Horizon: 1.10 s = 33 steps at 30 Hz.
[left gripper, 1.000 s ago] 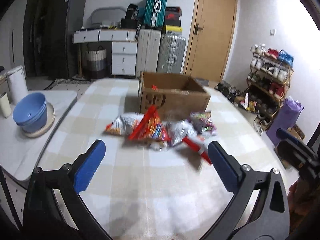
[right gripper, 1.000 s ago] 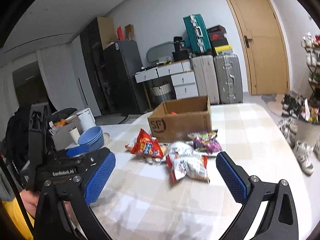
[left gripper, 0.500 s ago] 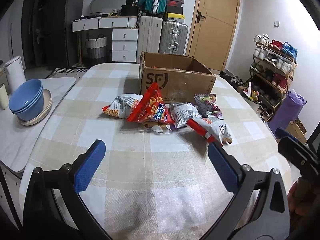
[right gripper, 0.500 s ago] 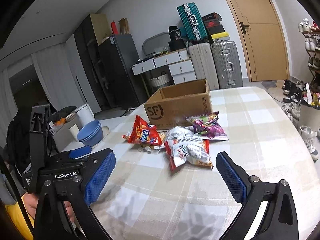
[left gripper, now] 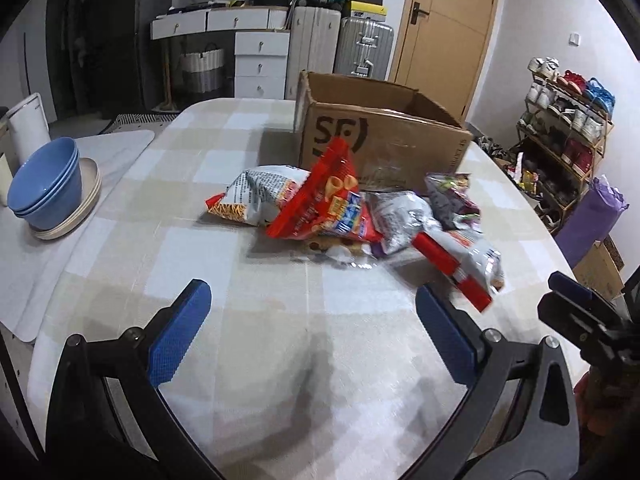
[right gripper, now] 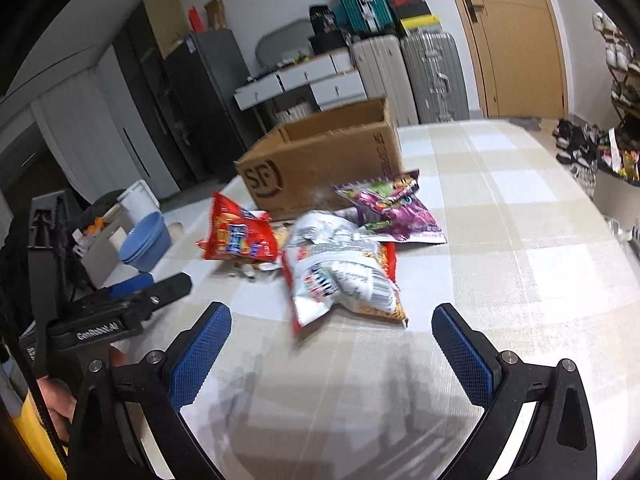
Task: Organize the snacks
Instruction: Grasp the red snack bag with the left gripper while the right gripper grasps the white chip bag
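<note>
Lying straight ahead of the right gripper (right gripper: 332,344), whose jaws are spread wide and empty, the white snack bag (right gripper: 340,276) is judged the nearer target, its long axis running roughly toward the cardboard box (right gripper: 320,160). The left gripper (left gripper: 308,332), equally wide, faces the red bag (left gripper: 324,204); only the left view shows a striped bag (left gripper: 256,196) behind it.

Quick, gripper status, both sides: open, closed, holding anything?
Left gripper: open, empty, above the table, short of the snack bags.
Right gripper: open, empty, facing the white bag.
</note>
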{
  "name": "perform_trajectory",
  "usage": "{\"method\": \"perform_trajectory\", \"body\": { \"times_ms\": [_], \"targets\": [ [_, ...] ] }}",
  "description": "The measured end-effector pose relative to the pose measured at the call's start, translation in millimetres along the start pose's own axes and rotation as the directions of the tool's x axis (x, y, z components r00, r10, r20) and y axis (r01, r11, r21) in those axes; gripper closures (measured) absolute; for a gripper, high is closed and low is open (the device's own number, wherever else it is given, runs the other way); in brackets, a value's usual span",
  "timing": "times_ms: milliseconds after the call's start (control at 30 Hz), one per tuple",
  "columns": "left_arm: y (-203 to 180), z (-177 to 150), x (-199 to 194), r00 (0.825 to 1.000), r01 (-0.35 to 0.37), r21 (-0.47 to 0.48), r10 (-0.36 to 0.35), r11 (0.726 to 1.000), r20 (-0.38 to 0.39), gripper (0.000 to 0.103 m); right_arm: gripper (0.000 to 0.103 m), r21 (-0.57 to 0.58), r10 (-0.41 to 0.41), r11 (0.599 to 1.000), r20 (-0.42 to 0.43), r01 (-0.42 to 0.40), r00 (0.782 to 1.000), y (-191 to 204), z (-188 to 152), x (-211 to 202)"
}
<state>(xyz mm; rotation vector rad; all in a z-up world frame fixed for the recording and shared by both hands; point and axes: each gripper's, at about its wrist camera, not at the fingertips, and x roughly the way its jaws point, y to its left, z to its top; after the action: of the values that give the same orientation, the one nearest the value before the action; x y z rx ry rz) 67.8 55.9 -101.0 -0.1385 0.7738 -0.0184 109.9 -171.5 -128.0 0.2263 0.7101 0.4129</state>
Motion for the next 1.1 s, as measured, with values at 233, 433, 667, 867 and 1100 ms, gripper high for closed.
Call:
{"method": "perform_trajectory", "body": {
  "times_ms": [233,433,667,867,1100],
  "targets": [
    [4,35,35,1.0,-0.008,0.001,0.008,1.0,-0.003,0.001,0.001,0.056,0.022,0.998,-0.082,-0.018,0.996,-16,20,43],
    [5,63,63,1.0,-0.01,0.008,0.01,1.0,-0.01,0.001,0.001,0.051,0.029,0.998,-0.14,-0.022,0.99,-16,30,73],
    [8,73,85,0.999,0.003,0.005,-0.002,1.0,-0.035,0.001,0.012,-0.008,-0.007,1.0,-0.161,0.006,0.987,-7,28,90],
    [11,69,99,0.998,0.006,-0.011,-0.006,1.0,-0.06,0.001,0.029,0.005,0.025,1.0,-0.143,-0.024,0.989,-10,24,87],
    [14,64,104,0.998,-0.003,-0.016,0.001,1.0,-0.067,0.001,0.03,0.098,0.116,0.99,-0.1,-0.106,0.988,-28,24,80]
  ]
}}
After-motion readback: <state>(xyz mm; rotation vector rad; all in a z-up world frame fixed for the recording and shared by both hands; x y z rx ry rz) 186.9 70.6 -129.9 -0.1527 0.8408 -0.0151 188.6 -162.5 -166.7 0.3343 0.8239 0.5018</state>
